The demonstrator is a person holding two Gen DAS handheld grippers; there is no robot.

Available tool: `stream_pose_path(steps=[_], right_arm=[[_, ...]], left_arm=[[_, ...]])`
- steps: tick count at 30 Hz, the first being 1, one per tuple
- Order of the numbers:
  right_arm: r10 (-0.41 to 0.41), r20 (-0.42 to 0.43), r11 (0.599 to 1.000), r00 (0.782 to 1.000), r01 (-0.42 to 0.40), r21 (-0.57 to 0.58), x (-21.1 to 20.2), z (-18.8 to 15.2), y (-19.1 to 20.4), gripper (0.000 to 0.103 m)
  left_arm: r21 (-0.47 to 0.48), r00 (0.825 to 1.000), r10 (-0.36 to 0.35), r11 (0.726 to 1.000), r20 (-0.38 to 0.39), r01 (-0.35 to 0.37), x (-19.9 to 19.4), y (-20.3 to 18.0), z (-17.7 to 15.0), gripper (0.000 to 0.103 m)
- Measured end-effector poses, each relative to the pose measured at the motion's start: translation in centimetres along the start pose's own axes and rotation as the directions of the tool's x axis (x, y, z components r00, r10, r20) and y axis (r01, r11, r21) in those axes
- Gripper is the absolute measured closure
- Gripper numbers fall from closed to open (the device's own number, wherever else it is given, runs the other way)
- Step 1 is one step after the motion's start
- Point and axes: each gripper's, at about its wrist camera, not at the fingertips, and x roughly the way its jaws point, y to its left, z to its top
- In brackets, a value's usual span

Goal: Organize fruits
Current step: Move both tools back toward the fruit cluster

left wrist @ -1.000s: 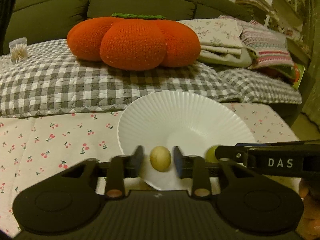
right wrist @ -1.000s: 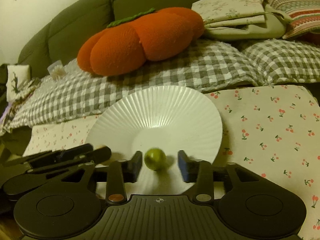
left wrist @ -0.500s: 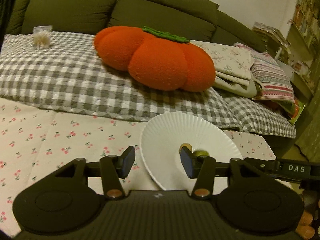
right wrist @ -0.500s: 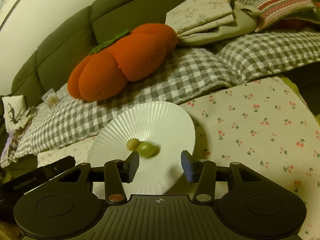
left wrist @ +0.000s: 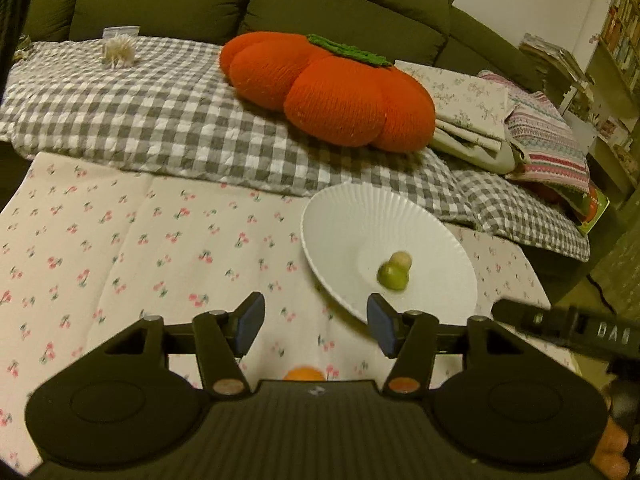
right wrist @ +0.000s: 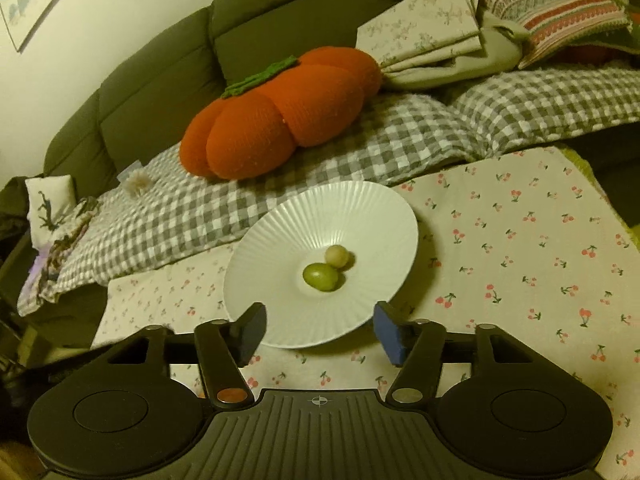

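Note:
A white ribbed plate (left wrist: 352, 220) (right wrist: 360, 208) rests on the cherry-print cloth (left wrist: 120, 248) (right wrist: 520, 248). In its centre a small green fruit (left wrist: 393, 277) (right wrist: 320, 277) touches a pale tan round fruit (left wrist: 401, 260) (right wrist: 335, 256). My left gripper (left wrist: 316, 324) hangs open over the cloth, near and left of the plate, holding nothing. An orange fruit (left wrist: 304, 374) peeks out just under its body. My right gripper (right wrist: 320, 334) is open above the plate's near rim, also holding nothing. Its black body (left wrist: 568, 330) shows at the right of the left wrist view.
Behind the cloth lies a grey checked blanket (left wrist: 140, 120) (right wrist: 280, 184) with a big orange pumpkin cushion (left wrist: 332, 88) (right wrist: 280, 116) on a dark green sofa (left wrist: 160, 4). Folded linens (left wrist: 500, 120) (right wrist: 480, 20) are stacked to the right. Shelves (left wrist: 616, 40) stand at far right.
Both grippers have let go of their fruits, opened wide and drawn back and up from the plate. The green and tan fruits now lie side by side in the plate.

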Motion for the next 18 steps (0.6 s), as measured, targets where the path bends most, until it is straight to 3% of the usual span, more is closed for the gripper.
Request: stream_pose_path(steps=[6, 14, 18], right_arm=[[0.019, -0.032, 1.000, 0.999, -0.019, 0.008, -0.9, -1.6, 0.9, 0.038], [0.016, -0.063, 0.996, 0.998, -0.010, 0.093, -2.6, -4.4, -0.1, 0.035], [0.004, -0.089, 0.998, 0.996, 0.002, 0.064, -2.6, -5.1, 0.4, 0.035]], left_arm=[[0.001, 0.999, 0.011, 1.000, -0.041, -0.011, -1.6, 0.2, -2.1, 0.034], [-0.021, 0.997, 0.020, 1.000, -0.081, -0.022, -2.9, 0.6, -4.5, 0.030], [0.003, 0.994, 0.006, 1.000, -0.112, -0.006, -3.6, 0.0, -6.4, 0.030]])
